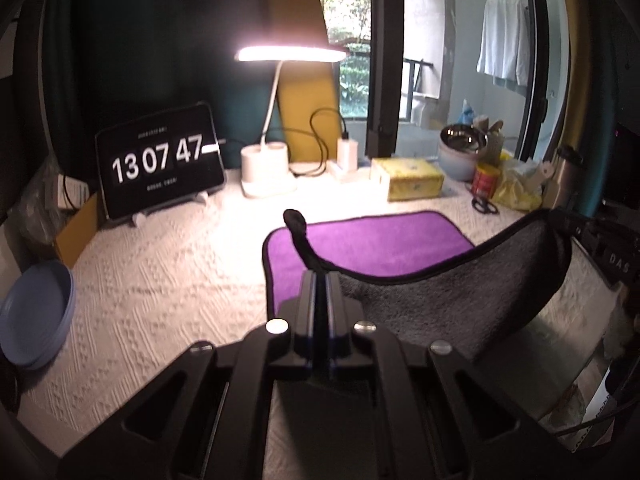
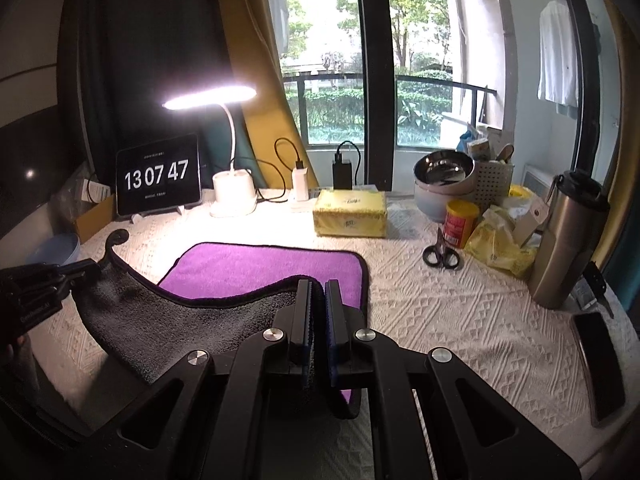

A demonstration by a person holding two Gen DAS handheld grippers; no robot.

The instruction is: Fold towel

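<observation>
1. Purple-and-grey towel (image 2: 256, 268), far half flat on the surface (image 2: 440, 300), near edge lifted.
2. Left gripper (image 1: 319, 280) and right gripper (image 2: 317, 288): jaws clamped on its near corners.
3. First fold under way; hem must travel toward 12 o'clock.

Table under white textured cloth (image 2: 440, 320), purple towel (image 2: 272, 268), tissue pack (image 2: 350, 214), scissors (image 2: 440, 254), lamp base (image 2: 234, 194), clock tablet (image 2: 158, 174)
</observation>
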